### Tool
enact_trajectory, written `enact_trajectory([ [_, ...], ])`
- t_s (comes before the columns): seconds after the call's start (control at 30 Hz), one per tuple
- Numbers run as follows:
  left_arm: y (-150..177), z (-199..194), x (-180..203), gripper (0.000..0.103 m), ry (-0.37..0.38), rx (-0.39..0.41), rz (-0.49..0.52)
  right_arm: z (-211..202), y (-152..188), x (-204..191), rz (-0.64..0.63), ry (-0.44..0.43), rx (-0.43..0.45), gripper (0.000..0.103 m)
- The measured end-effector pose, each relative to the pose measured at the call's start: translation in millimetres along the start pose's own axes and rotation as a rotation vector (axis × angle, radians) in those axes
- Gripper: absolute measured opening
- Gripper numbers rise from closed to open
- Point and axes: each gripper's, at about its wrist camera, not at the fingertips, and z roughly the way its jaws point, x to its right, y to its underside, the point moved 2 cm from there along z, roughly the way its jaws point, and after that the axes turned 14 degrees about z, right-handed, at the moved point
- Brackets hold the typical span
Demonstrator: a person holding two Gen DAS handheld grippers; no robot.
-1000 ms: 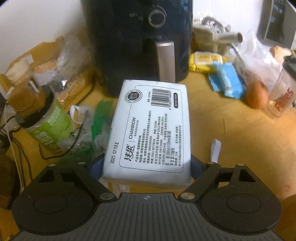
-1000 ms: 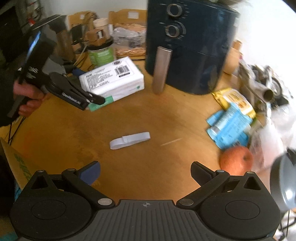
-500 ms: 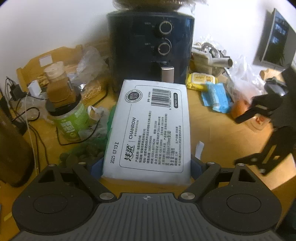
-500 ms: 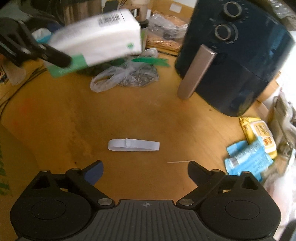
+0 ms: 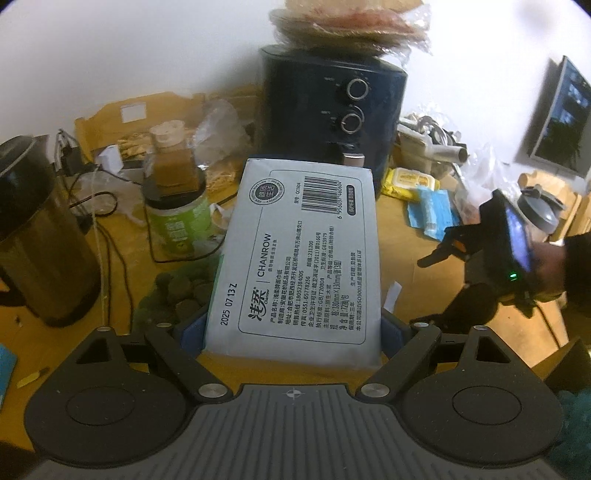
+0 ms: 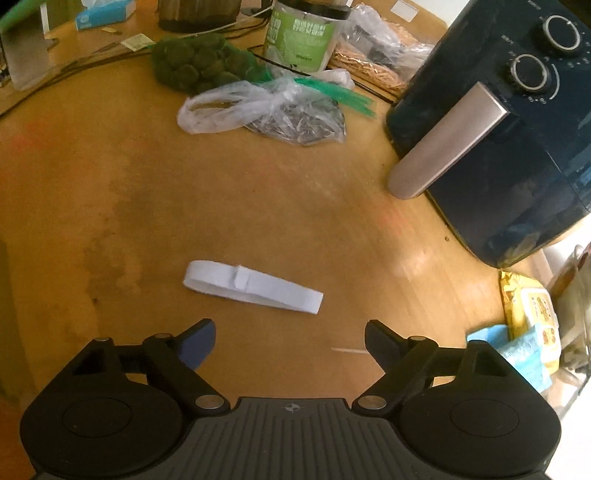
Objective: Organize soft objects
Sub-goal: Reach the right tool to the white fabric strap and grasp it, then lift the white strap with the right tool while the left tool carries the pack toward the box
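Left gripper (image 5: pixel 293 332) is clamped on the near end of the tissue pack (image 5: pixel 301 254), one blue pad on each side, and the pack sticks out forward, label up, held clear above the table (image 5: pixel 406 258). Looks like the carry step to me: pack's picked up, not placed yet. Right gripper (image 6: pixel 290 345) is empty with its jaws spread wide, hovering just short of the white strap (image 6: pixel 255 286) lying flat on the wood. Further out there's the air fryer (image 6: pixel 517 129), a plastic bag (image 6: pixel 266 110) and a green jar (image 6: pixel 301 35). Next move probably calls for finding a free spot for the pack and setting it down flat, can't tell where that spot is from here though
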Motion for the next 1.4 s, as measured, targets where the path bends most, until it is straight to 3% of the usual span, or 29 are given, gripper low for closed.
enact_trajectory([
  [0.27, 11.7, -23.0, -10.5, 0.089, -0.043, 0.006, -0.057, 18.6, -8.7, -0.6, 0.023, -0.007, 0.044, 0.081],
  [0.57, 25.0, -29.5, -12.0, 0.089, -0.060, -0.019, -0.073, 24.3, -19.1, 13.6, 0.195, -0.117, 0.025, 0.040],
  [0.77, 25.9, -34.5, -12.4, 0.089, -0.061, -0.007, -0.075, 22.0, -13.6, 15.9, 0.247, -0.143, -0.018, 0.037],
  [0.97, 23.9, -37.9, -12.5, 0.089, -0.056, 0.012, -0.066, 17.7, -9.0, 13.2, 0.236, -0.156, -0.058, 0.019],
  [1.4, 21.8, -47.5, -8.0, 0.089, -0.044, 0.039, -0.056, -3.3, -7.2, 14.9, 0.242, -0.144, -0.034, 0.014],
])
